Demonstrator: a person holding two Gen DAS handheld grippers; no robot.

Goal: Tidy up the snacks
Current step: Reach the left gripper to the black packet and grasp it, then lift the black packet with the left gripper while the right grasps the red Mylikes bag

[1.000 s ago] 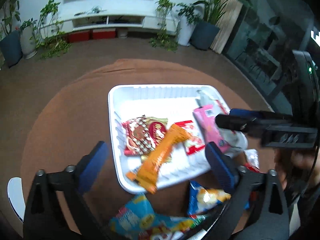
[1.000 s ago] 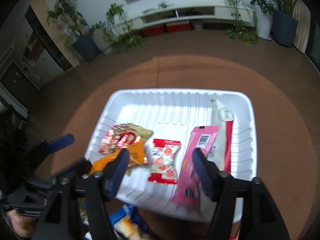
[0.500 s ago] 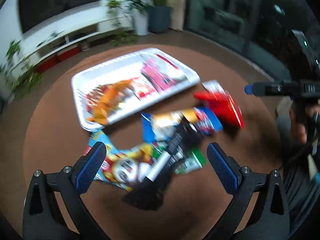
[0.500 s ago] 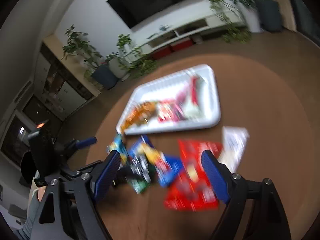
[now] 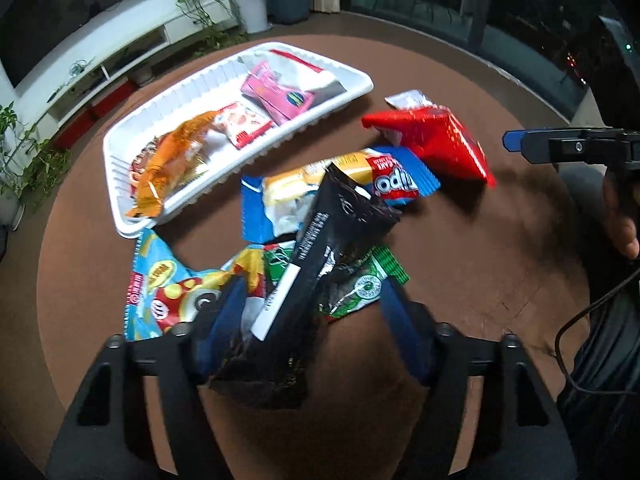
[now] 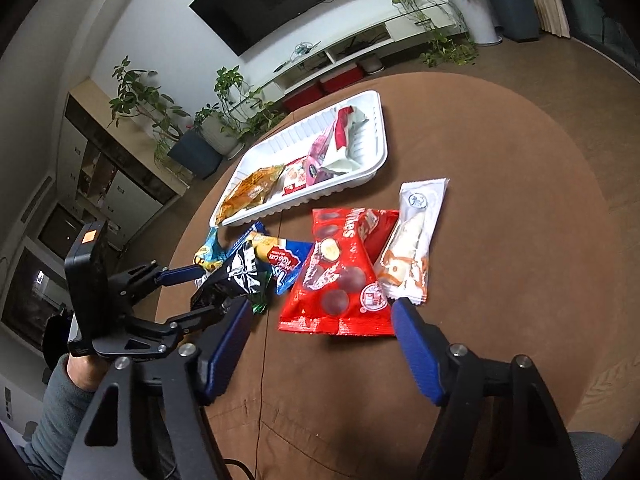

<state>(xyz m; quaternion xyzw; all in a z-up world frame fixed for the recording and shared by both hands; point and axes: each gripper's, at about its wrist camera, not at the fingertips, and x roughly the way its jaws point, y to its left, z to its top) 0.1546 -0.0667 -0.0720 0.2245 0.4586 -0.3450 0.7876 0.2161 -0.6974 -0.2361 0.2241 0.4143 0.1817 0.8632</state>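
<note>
A white tray holds an orange packet, a small red-and-white packet and a pink packet. Loose snacks lie in front of it. My left gripper is closing around a black packet. A gap still shows beside its right pad. My right gripper hovers over the near edge of a red bag, its jaws narrowing without touching it.
A white-wrapped bar, a blue packet, a light-blue chips bag and a green packet lie on the round brown table. A hand and a grey sleeve hold the grippers. Potted plants stand beyond.
Both grippers have drawn back from over the tray to the loose snacks at the near side. The left jaws have narrowed around the black packet.
</note>
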